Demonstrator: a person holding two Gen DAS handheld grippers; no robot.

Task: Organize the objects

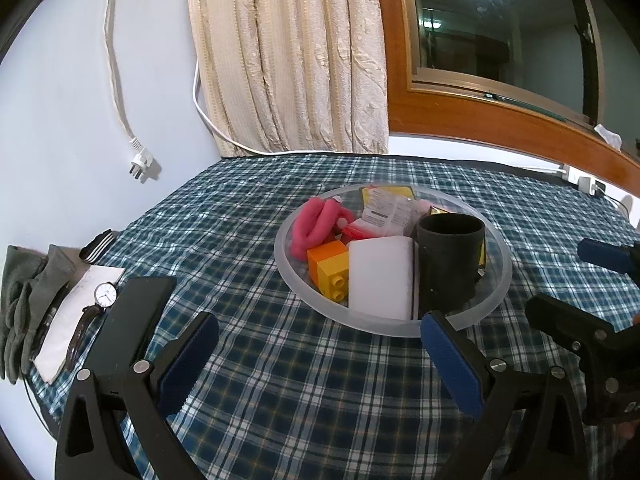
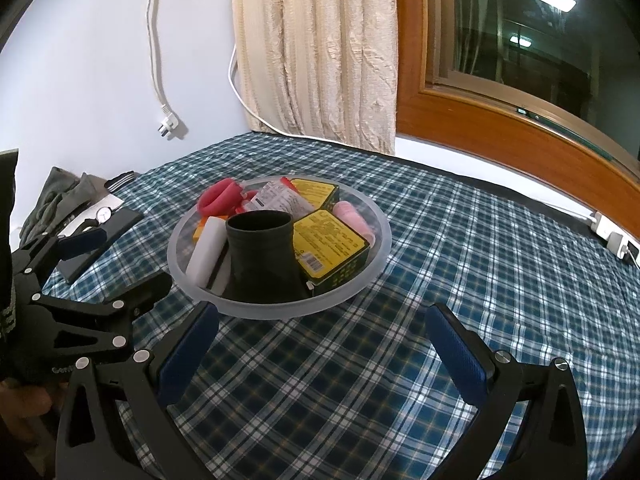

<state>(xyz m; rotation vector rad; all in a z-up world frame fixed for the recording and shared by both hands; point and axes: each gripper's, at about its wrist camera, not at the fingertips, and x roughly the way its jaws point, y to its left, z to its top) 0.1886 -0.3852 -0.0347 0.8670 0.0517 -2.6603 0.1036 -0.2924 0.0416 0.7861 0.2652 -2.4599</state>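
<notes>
- A frosted bowl (image 1: 505,280) is seen ahead of both tools, set on the worktop's blue checked cloth (image 1: 280,380).
- A black cup (image 1: 450,264) is stood upright inside it, mouth up; a white block (image 1: 380,276) is leaned on edge to the cup's left.
- An orange-yellow brick (image 1: 330,266), a pink curled roller (image 1: 316,226) and yellow boxes (image 2: 330,240) are piled in the bowl too.
- The left tool (image 1: 320,364) is held released, its fingers spread and empty — just short of the bowl's near rim.
- The right tool (image 2: 322,350) is likewise released, with nothing between its pads, the bowl ahead and slightly left.
- Left of the left tool, a wristwatch (image 1: 105,294) and a dark phone (image 1: 132,320) are laid; beyond — a pale wall, a cream curtain (image 1: 288,56), a wood-framed window (image 1: 500,40).
</notes>
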